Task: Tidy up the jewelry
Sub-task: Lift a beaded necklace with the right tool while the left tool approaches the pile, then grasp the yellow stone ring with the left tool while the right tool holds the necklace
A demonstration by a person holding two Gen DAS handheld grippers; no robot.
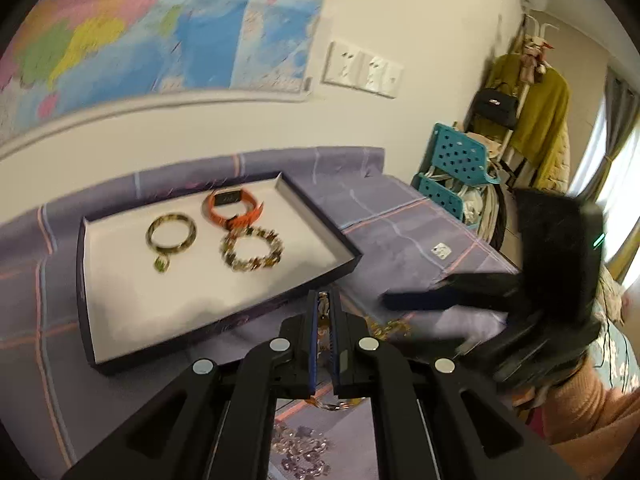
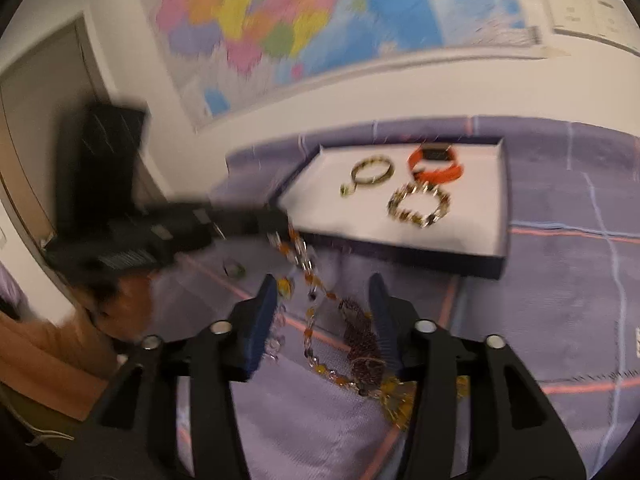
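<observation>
Three pieces lie in the tray (image 1: 316, 216). Left hand-held gripper (image 1: 325, 300) clamps the beaded necklace (image 2: 308, 280); right hand-held gripper (image 2: 324, 292) stands open, empty.

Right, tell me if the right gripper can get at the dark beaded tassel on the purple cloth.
Probably yes: the right gripper is open, the dark beaded tassel lies between its fingers, though the amber bead chain crosses there too.

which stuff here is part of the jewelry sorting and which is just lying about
Part of the job:
- tray
- green bangle
- orange watch
- beaded bracelet
- bead necklace, pinched in the left gripper
- right gripper, open over the necklace

Just lying about:
- wall map
- black handbag
- teal basket
- yellow coat
</observation>
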